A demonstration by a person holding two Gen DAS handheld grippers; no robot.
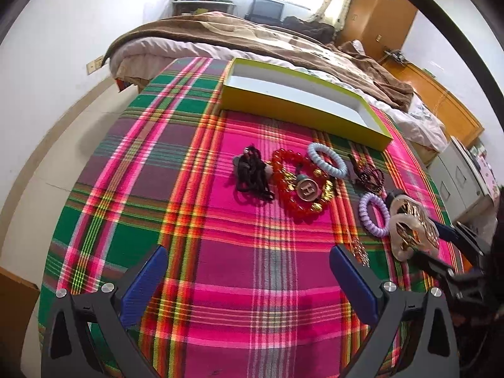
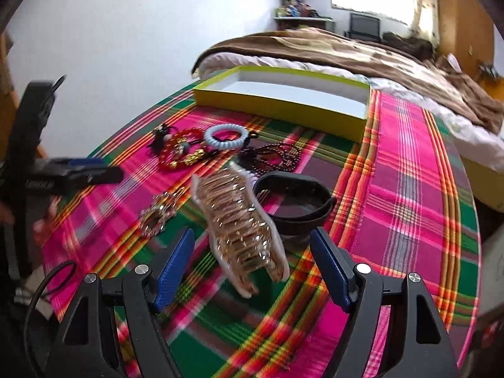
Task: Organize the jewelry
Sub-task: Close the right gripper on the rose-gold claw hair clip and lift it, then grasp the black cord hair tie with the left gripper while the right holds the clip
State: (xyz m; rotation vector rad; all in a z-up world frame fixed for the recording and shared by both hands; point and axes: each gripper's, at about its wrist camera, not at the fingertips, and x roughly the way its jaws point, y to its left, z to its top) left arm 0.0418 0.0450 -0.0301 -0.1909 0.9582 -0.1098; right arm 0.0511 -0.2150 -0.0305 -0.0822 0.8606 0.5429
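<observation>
1. A bedroom table under bright plaid cloth [image 1: 239, 283]: my right gripper [image 2: 252, 261] hangs wide open, the pale, gold-studded hair claw clip [image 2: 241, 230] between its blue pads but apparently ungripped — contact I cannot confirm.
2. My left gripper [image 1: 249, 271] stands equally wide, empty, over bare cloth.
3. The shallow yellow-green box with white floor [image 1: 302, 107] waits at the far edge, empty.
4. To grip well, I would centre the clip's body, close slowly, and lift clear of the black wristband [image 2: 296, 201] just beside it — then carry it to the box.
</observation>
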